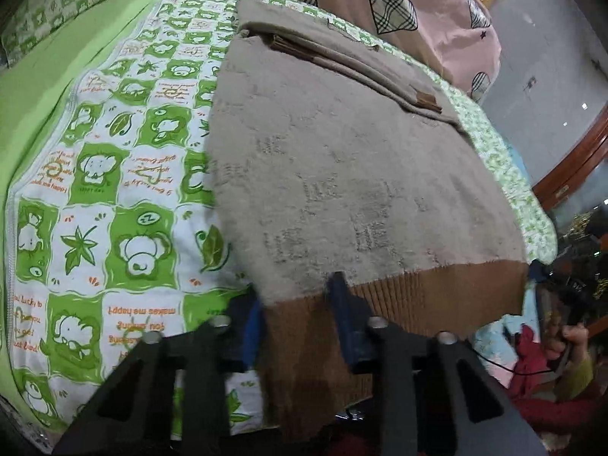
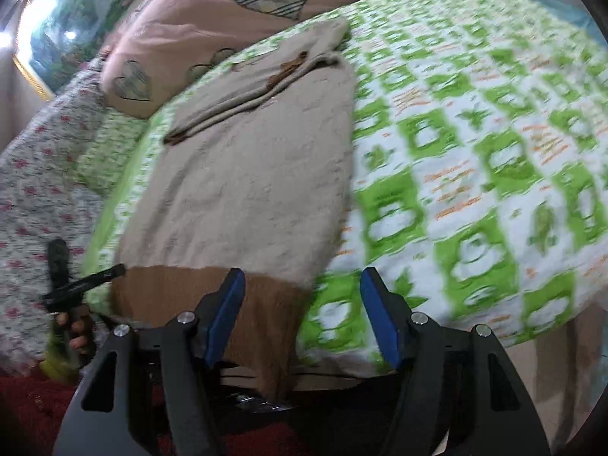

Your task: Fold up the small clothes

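A beige fuzzy sweater (image 1: pixel 342 174) with a brown ribbed hem (image 1: pixel 399 304) lies flat on the bed, its sleeves folded across the far end. My left gripper (image 1: pixel 294 296) is open with its blue pads straddling the hem's left corner. In the right wrist view the sweater (image 2: pixel 247 174) lies ahead, its hem (image 2: pixel 190 288) hanging over the bed's edge. My right gripper (image 2: pixel 302 304) is open, its jaws straddling the hem's right corner. The other gripper (image 2: pixel 76 285) shows at the far left.
A green and white cartoon-print sheet (image 1: pixel 114 190) covers the bed. A pink quilt with plaid hearts (image 1: pixel 399 3) is piled at the far end. A floral cloth (image 2: pixel 34 190) lies left of the bed. Red fabric (image 1: pixel 532 361) sits below the edge.
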The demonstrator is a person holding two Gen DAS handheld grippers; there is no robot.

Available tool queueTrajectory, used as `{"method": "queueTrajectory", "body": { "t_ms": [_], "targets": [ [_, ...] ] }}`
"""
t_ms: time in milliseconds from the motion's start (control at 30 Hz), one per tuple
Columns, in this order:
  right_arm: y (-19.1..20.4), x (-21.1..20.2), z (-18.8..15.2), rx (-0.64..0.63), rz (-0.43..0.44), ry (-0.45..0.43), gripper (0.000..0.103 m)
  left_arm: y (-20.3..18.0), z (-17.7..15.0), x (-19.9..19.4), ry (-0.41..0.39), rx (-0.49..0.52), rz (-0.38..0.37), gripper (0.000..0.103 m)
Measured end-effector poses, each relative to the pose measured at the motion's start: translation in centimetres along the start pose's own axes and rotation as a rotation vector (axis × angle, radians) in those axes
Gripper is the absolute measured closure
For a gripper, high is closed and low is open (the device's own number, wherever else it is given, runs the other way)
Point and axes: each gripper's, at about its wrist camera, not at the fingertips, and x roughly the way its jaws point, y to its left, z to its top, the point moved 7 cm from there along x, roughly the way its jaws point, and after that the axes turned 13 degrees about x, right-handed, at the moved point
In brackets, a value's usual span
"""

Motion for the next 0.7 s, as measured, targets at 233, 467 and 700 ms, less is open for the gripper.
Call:
{"method": "queueTrajectory", "body": {
  "t_ms": [233, 467, 700],
  "targets": [
    [1.7, 1.9, -0.9, 0.028, 0.149, 0.078, 0.066, -0.2, -0.3, 0.2, 0.040, 0.033, -0.046, 0.081],
    [1.5, 3.0, -2.3, 0.062, 0.187, 0.157, 0.094, 0.2, -0.5, 0.6, 0.046, -0.037, -0.168, 0.081],
    [5.7, 2.0, -1.3, -0.027, 0.298, 0.120, 0.095, -0.3, 0.4, -0.7, -0.034, -0.024, -0.166, 0.096]
  ]
}}
